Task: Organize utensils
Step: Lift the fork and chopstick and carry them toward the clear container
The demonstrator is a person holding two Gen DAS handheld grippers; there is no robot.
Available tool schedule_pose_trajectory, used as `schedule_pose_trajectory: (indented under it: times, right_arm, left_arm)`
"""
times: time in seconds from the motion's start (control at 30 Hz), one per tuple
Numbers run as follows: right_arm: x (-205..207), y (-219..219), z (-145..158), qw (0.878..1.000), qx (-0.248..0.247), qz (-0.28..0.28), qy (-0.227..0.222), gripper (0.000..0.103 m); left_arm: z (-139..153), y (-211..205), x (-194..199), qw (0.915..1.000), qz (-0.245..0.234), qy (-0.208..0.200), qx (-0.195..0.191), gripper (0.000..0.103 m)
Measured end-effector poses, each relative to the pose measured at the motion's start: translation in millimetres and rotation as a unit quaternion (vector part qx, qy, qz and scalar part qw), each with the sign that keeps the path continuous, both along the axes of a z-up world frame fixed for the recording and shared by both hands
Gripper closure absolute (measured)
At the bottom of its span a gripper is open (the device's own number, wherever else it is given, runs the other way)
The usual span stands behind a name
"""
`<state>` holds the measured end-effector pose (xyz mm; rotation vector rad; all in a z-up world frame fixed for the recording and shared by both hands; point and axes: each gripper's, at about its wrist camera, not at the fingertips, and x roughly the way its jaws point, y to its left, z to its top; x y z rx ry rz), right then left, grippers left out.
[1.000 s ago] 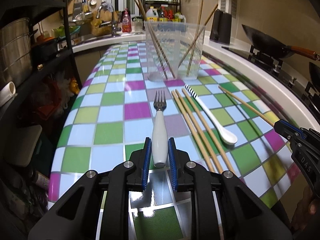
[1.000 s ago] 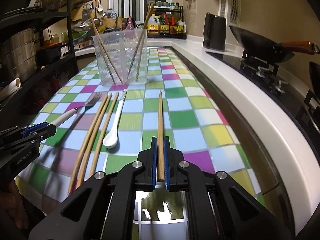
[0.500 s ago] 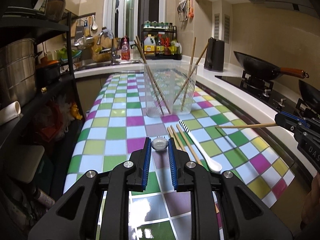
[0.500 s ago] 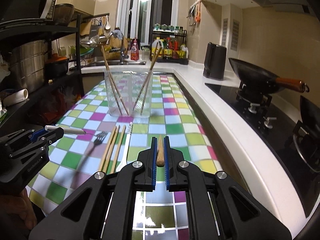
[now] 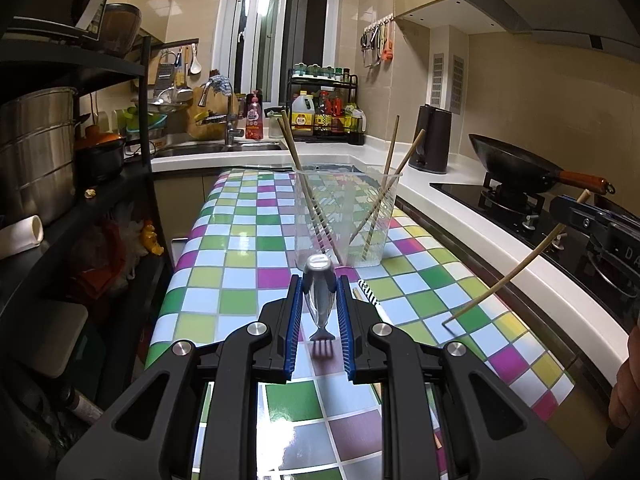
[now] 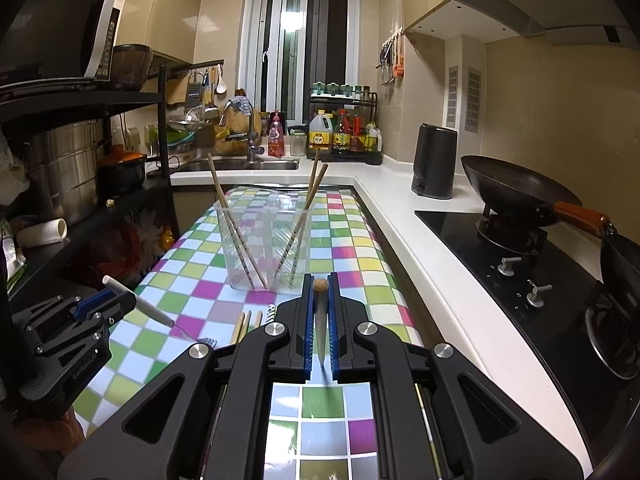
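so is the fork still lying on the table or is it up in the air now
In the air. The left gripper is shut on the fork by its white handle, tines hanging down clear of the checkered table, where its shadow falls.

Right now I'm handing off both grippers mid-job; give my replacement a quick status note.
Left gripper: shut on the white-handled fork, tines hanging down, clear of the table.
Right gripper: shut on one wooden chopstick, its tip pointing down.
Clear plastic container: upright on the checkered table, four chopsticks already in it.
Left to do: drop in the fork and the chopstick, then collect the white spoon and the loose chopsticks lying ahead of the grippers.
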<state>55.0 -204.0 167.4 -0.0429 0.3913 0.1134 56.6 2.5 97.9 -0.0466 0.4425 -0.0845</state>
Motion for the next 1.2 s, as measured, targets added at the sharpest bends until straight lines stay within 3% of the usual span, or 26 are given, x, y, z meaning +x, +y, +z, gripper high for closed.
schedule_pose_trajectory:
  times: [0.8, 1.03, 1.2]
  right_arm:
    - [38.0, 6.7, 30.0, 0.999, 0.014, 0.038, -0.006, 0.097]
    - [59.0, 11.1, 83.2, 0.997, 0.026, 0.072, -0.015, 0.097]
    - [79.3, 18.8, 131.4, 0.994, 0.025, 0.103, -0.039, 0.097]
  left_arm:
    - [31.1, 21.8, 22.8, 0.9984, -0.023, 0.01, -0.051, 0.086]
    - [65.0, 39.9, 59.2, 0.9942, -0.042, 0.039, -0.091, 0.086]
    - [110.2, 45.2, 93.1, 0.9909, -0.065, 0.031, -0.114, 0.086]
